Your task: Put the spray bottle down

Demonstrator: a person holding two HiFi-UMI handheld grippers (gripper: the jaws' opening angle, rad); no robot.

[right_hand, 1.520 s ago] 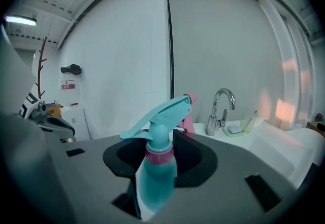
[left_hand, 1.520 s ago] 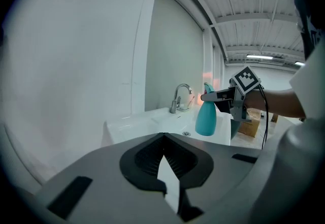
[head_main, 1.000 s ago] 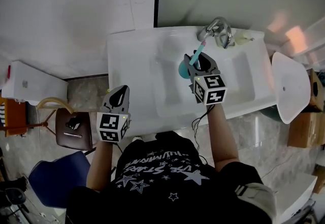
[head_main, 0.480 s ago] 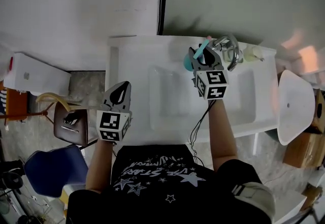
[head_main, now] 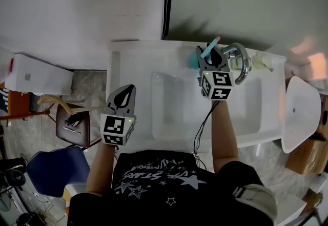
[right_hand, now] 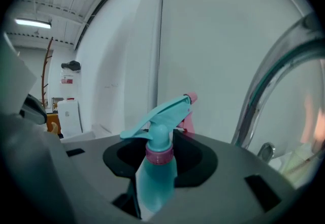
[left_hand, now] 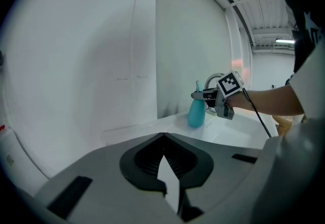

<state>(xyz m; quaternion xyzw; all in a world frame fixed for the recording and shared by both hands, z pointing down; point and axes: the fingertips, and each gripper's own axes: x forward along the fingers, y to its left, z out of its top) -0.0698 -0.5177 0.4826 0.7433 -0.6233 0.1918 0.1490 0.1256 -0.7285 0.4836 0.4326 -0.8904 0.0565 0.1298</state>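
Head view, wall-side white sink (head_main: 130, 66), right gripper (head_main: 211, 58) pinching spray bottle (head_main: 209, 48), left gripper (head_main: 130, 88) closed

L tongs (left_hand: 162, 135) shut, empty. Far off, R tongs (left_hand: 199, 96) grip teal spray bottle (left_hand: 196, 115) by sink (left_hand: 231, 134) tap (left_hand: 211, 77).

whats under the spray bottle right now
The white sink's back ledge, beside the faucet. The right gripper holds the spray bottle upright over it; whether its base touches the ledge cannot be told.
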